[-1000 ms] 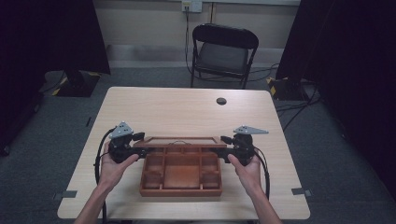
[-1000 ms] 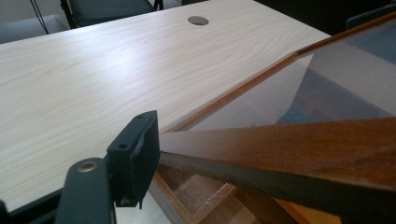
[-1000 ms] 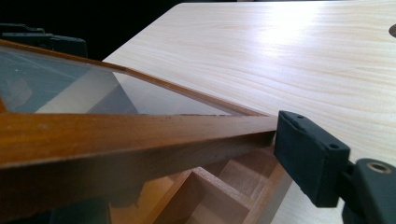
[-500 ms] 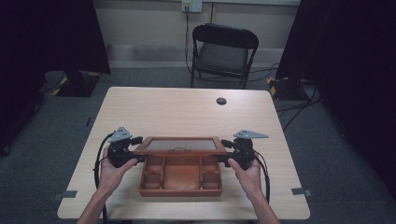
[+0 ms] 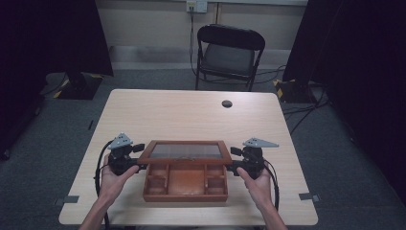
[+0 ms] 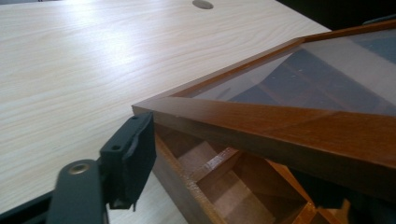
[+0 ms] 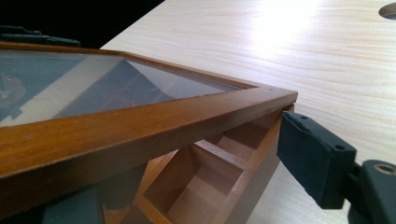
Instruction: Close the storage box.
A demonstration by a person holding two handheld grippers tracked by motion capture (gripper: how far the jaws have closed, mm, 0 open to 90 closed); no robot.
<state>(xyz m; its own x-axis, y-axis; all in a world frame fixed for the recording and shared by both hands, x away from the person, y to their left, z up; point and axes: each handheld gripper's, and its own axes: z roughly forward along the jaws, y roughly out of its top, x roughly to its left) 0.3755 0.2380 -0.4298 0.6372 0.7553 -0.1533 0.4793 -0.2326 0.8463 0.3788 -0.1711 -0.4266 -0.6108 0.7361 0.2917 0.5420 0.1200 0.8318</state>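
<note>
A pale wooden table [image 5: 191, 115] stands on grey carpet, a black chair [image 5: 230, 50] behind it. Near its front edge sits a wooden box [image 5: 186, 183], compartments bare, its glass lid [image 5: 186, 152] half raised. The left gripper [image 5: 139, 165] and right gripper [image 5: 232, 165] each pinch a front corner of the lid.

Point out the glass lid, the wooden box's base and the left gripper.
glass lid [image 5: 186, 151]: high view, middle of the glass pane.
wooden box [image 5: 186, 196]: high view, near front wall of the compartmented base.
left gripper [image 5: 140, 166]: high view, at the jaw tips by the lid's left corner.
</note>
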